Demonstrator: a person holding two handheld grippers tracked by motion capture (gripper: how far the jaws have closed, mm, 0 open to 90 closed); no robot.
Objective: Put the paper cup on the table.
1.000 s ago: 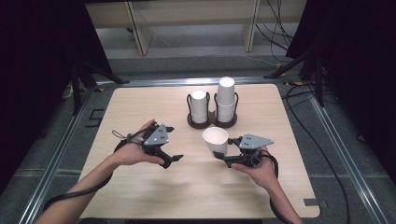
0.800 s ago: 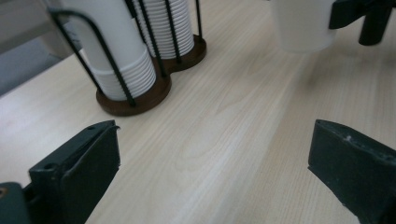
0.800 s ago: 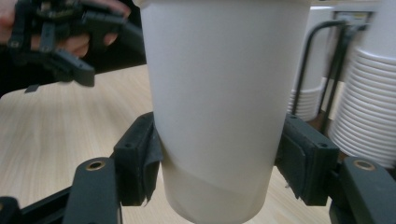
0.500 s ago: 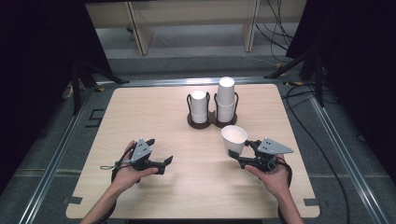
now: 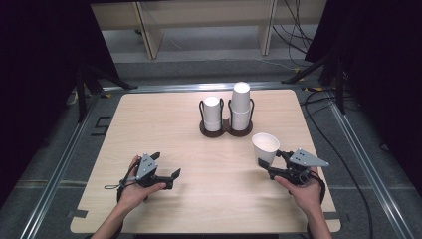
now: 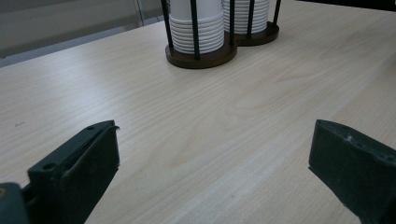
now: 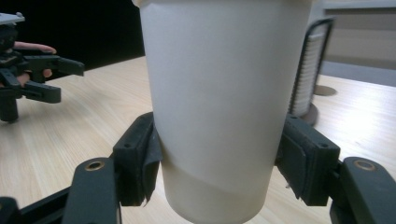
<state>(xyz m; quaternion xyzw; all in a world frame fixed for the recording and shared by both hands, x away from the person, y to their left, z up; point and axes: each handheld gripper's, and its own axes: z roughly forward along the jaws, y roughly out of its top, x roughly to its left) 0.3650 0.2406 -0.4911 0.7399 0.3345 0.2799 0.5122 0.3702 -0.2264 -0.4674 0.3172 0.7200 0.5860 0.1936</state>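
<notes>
A white paper cup [image 5: 264,147] is upright above the table's right side, with my right gripper [image 5: 265,168] shut on its lower half. In the right gripper view both pads press the cup [image 7: 219,93] from either side of my right gripper [image 7: 219,165]. A dark two-slot cup holder [image 5: 226,131] stands at the back centre, with a short stack of cups [image 5: 212,113] on its left and a taller stack [image 5: 241,103] on its right. My left gripper [image 5: 166,165] rests low over the near left of the table, open, with nothing between its jaws [image 6: 215,154].
The wooden table [image 5: 164,124] has a metal frame around it, and cables lie on the floor at the right. The cup holder [image 6: 201,53] stands ahead of the left gripper. The left gripper [image 7: 69,82] also appears far off in the right gripper view.
My right gripper carried the cup from the table's middle to the right side. My left gripper came back toward the near edge and sank lower.
</notes>
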